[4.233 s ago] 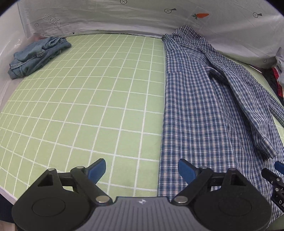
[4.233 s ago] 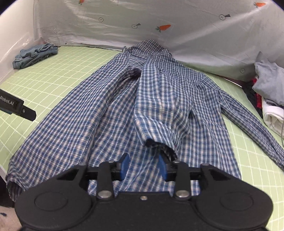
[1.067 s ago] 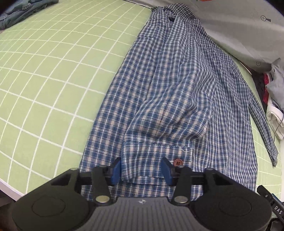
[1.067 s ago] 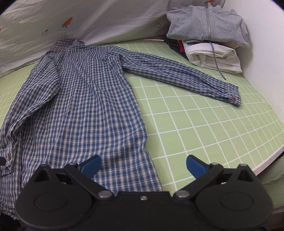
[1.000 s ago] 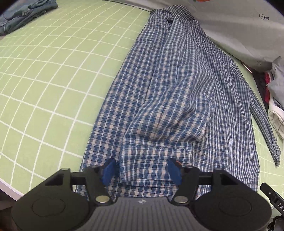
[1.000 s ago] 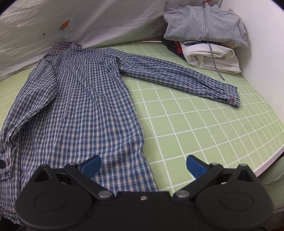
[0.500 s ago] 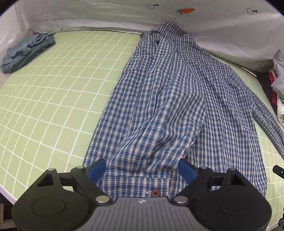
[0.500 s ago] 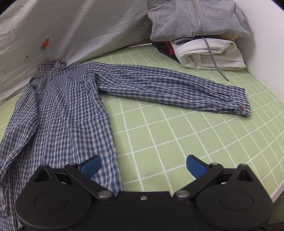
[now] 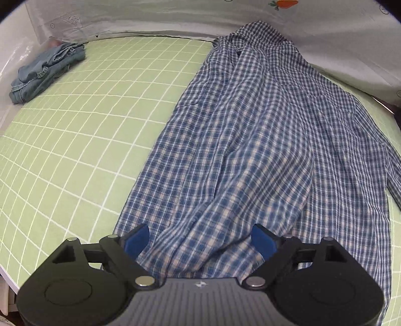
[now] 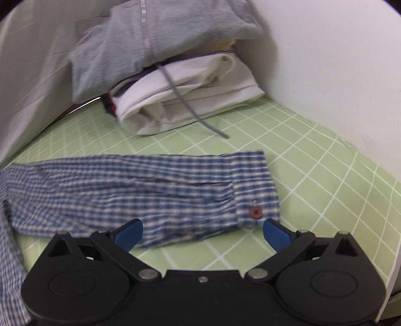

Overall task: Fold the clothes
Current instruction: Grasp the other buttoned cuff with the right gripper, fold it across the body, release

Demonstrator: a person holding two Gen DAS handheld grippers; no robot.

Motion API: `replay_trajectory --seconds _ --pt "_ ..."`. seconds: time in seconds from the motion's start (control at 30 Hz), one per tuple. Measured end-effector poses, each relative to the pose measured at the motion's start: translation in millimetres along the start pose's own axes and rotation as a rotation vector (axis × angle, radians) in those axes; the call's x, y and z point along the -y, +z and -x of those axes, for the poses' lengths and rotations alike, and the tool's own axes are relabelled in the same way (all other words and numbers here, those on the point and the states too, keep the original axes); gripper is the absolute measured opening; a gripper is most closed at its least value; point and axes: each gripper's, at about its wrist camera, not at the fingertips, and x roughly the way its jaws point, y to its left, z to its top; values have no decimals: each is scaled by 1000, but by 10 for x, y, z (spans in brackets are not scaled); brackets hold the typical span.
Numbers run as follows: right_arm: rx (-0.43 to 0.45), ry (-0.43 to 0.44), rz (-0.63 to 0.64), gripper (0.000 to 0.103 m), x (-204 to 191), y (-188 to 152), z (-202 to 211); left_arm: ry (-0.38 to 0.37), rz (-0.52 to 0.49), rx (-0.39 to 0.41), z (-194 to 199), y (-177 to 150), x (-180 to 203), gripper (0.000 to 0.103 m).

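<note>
A blue checked shirt (image 9: 263, 140) lies lengthwise on the green grid mat (image 9: 87, 130), collar at the far end. Its left sleeve is folded down over the body. My left gripper (image 9: 200, 239) stands open above the shirt's near hem, and the folded sleeve's lower end lies loose between its blue pads. In the right wrist view the other sleeve (image 10: 140, 190) stretches flat across the mat, its cuff (image 10: 253, 190) with a red button toward the right. My right gripper (image 10: 201, 234) is open just short of that cuff, touching nothing.
A crumpled pair of jeans (image 9: 45, 72) sits at the mat's far left corner. A stack of folded clothes (image 10: 175, 82), grey hoodie on top and white garment below, stands by the white wall (image 10: 338, 62) behind the cuff. A pale printed sheet (image 9: 175, 17) backs the mat.
My left gripper opened, let go of the folded sleeve's cuff and drew back. My right gripper swung right and closed in on the outstretched sleeve's cuff, staying open.
</note>
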Motion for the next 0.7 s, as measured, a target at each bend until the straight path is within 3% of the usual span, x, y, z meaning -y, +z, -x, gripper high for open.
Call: replay_trajectory --seconds 0.23,0.47,0.5,0.57,0.63,0.7 --pt "-21 -72 -74 103 247 106 -349 35 7 -13 -72 170 18 89" --pt "-61 -73 -11 103 189 172 -421 53 37 -11 -32 125 -51 89" --pt "-61 -66 -2 100 179 179 -404 55 41 -10 -26 120 -61 89" --pt "-61 -50 18 83 158 192 -368 47 46 5 0 121 -79 89" --pt "-49 -18 53 48 134 196 -296 38 44 19 37 99 -101 89" --pt "-25 28 71 38 119 186 -190 33 39 34 93 67 -133 89"
